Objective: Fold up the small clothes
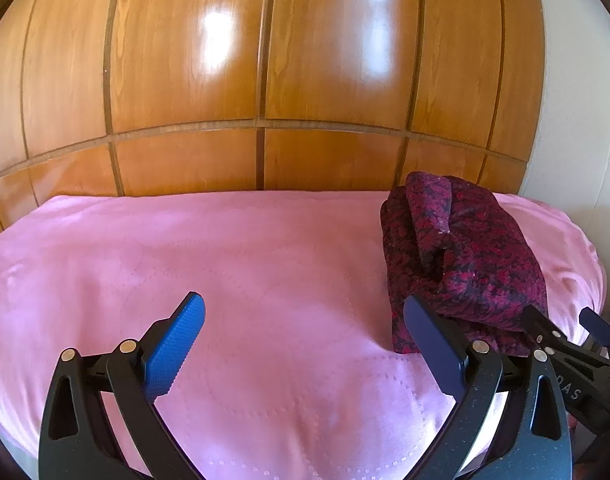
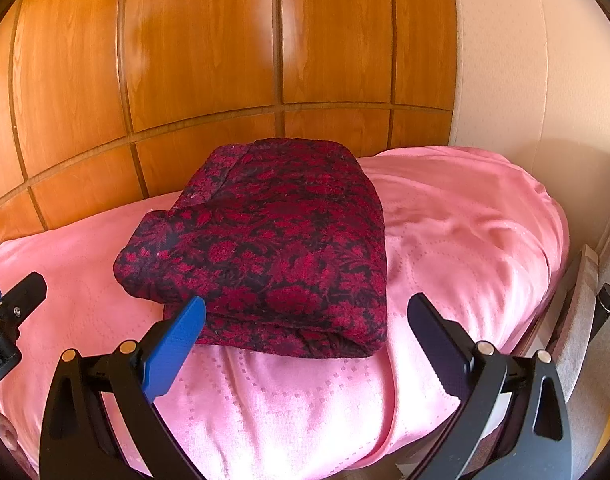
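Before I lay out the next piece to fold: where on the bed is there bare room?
The widest bare stretch of the pink bedspread lies left of the folded red garment, back to the wooden panelling. A narrower strip runs between the garment and the bed's right edge. It is crowded only around the garment, where both open grippers sit.

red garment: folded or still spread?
Folded. The red garment sits as a compact stacked bundle on the pink bedspread, layered edges showing at its near side. Both grippers are open, off it.
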